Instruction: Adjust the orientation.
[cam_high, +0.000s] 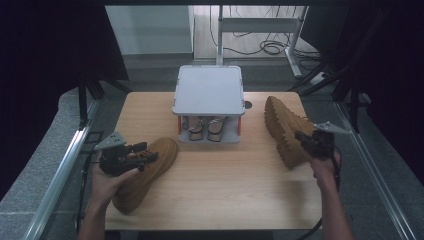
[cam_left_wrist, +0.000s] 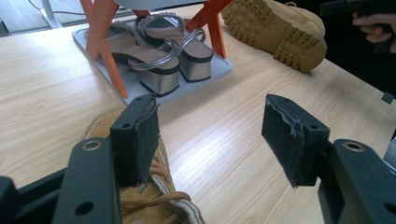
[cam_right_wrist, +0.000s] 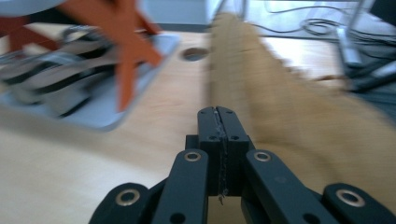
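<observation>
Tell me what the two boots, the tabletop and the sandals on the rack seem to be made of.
Boots: tan, matte, napped, likely suede or nubuck; the right one shows a lugged, rubber-like sole. Tabletop: pale wood grain, smooth, perhaps laminate. Sandals: shiny silver block heels and straps, probably synthetic with a metallic finish.

At lower left of the high view lies a tan suede boot with matching tan laces; at right a second tan boot shows its tan lugged sole. The centre rack is pale grey with orange legs, holding silver-strapped sandals. The tabletop is light woodgrain.
</observation>
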